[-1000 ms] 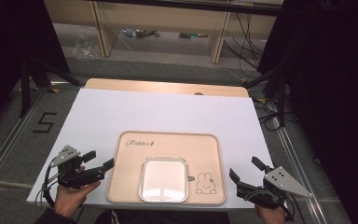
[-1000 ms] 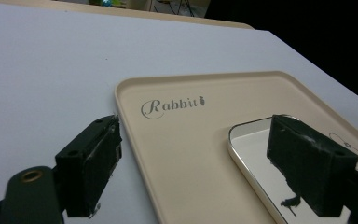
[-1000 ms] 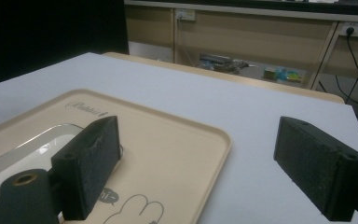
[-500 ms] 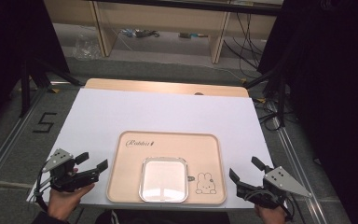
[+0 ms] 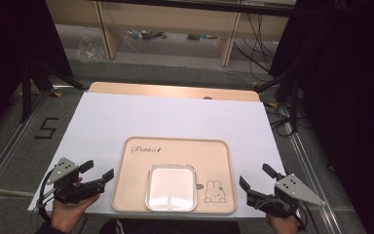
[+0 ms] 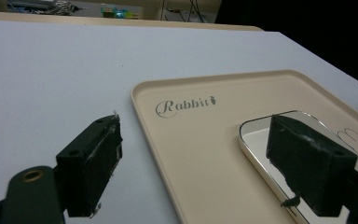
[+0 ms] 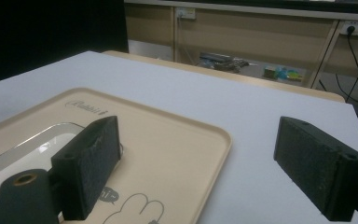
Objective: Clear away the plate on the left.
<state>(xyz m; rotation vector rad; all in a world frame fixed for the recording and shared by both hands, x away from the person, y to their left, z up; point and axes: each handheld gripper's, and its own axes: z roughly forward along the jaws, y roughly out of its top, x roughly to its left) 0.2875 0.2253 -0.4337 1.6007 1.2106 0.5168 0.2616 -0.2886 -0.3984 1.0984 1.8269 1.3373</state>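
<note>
- Beige plastic tray (image 5: 175, 158) sits on the white table cover (image 5: 126, 117), between the two grippers, at the near edge of the table.
- Tray has "Rabbit" script near its far-left corner and a rabbit drawing (image 5: 215, 191) near its near-right corner.
- Square white dish with shiny metal rim (image 5: 171, 187) lies inside the tray, against its near wall, just beside the rabbit drawing.
- Left gripper (image 5: 97, 171): jaws spread wide, nothing between them. Held in a hand (image 5: 68, 212) just off the tray's left wall, low over the table cover.
- Left gripper view: one finger (image 6: 91, 163) is over bare table cover outside the tray; the other finger (image 6: 307, 163) is over the dish's rim. Tray's left wall runs through the gap. Contact with tray or dish: cannot tell.
- Right gripper (image 5: 255, 178): jaws also spread wide, empty. Sits just off the tray's right wall.
- Right gripper view: one finger (image 7: 91, 163) is over the tray floor by the rabbit drawing; the other finger (image 7: 319, 168) is over bare table cover. Tray's right wall lies between the fingers.
</note>
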